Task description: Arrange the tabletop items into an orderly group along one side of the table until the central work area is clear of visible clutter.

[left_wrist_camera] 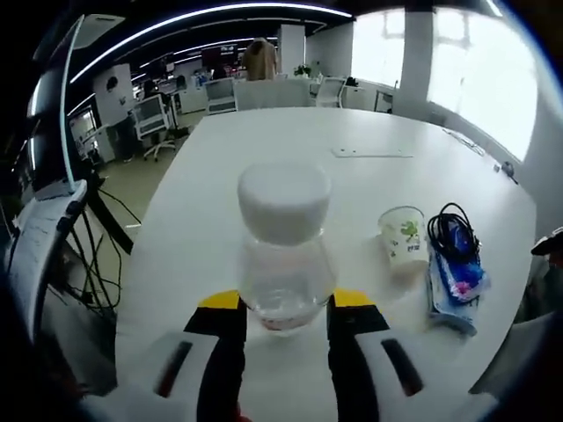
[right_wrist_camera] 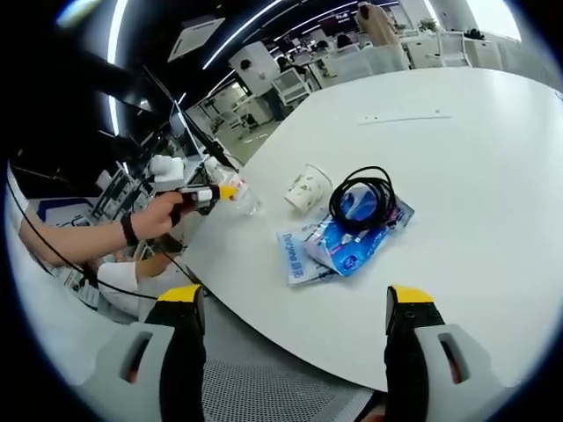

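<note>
- One clear plastic bottle [left_wrist_camera: 284, 251] with a white cap stands upright between the jaws of the left gripper [left_wrist_camera: 286, 309]; the yellow-tipped jaws press against its lower sides, pinching it near the table's near edge.
- In the right gripper view the same bottle [right_wrist_camera: 241, 197] shows at the table's left edge, held by the left gripper [right_wrist_camera: 214, 193], which a person's hand [right_wrist_camera: 158, 214] grips.
- One paper cup [left_wrist_camera: 404, 236] with a green leaf print stands upright on the white table [left_wrist_camera: 264, 149], to the right of the bottle and apart from it.
- One coiled black cable [left_wrist_camera: 452, 232] lies just beside the cup, resting on the blue packets [left_wrist_camera: 456, 283].
- In the right gripper view the cup [right_wrist_camera: 306, 187] sits just left of the cable [right_wrist_camera: 363, 199], and two flat blue packets [right_wrist_camera: 339, 246] lie overlapping under the coil.
- The right gripper [right_wrist_camera: 295, 352] hangs off the table's near edge, its two jaws spread wide with nothing between them.
- The far half of the table holds one thin flat strip [left_wrist_camera: 372, 153], too faint to identify.
</note>
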Available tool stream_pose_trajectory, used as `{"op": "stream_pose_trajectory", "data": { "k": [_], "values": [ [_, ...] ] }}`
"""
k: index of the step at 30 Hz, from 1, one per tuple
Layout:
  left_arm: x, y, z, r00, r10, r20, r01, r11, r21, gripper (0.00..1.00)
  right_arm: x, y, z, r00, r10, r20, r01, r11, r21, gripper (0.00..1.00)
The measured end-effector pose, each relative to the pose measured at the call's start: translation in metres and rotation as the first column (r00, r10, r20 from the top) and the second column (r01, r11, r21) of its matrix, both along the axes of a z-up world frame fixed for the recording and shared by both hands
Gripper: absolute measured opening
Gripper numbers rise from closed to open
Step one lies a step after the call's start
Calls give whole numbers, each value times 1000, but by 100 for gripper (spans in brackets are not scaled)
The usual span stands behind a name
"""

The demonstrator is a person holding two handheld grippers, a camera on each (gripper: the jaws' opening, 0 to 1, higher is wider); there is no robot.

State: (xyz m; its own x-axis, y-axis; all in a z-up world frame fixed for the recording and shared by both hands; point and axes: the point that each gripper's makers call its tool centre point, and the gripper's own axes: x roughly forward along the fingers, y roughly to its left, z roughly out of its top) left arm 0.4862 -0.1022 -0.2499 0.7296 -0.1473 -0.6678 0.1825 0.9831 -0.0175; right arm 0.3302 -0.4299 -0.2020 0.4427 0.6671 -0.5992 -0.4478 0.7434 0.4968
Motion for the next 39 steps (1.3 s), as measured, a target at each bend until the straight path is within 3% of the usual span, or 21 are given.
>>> {"op": "stream_pose_trajectory", "data": {
  "k": [18, 34, 39],
  "values": [
    [46, 5, 0, 1000, -7, 4, 7, 1000, -5, 34, -3, -12, 0, 1000, -30, -8, 30, 999, -32, 85],
    [50, 5, 1, 1000, -10, -9, 10, 1000, -7, 35, -2, -3, -1, 1000, -18, -10, 17, 1000, -24, 85],
    [51, 6, 0, 999, 22, -33, -24, 999, -40, 36, -1, -4, -1, 1000, -18, -8, 18, 1000, -22, 85]
  ]
}}
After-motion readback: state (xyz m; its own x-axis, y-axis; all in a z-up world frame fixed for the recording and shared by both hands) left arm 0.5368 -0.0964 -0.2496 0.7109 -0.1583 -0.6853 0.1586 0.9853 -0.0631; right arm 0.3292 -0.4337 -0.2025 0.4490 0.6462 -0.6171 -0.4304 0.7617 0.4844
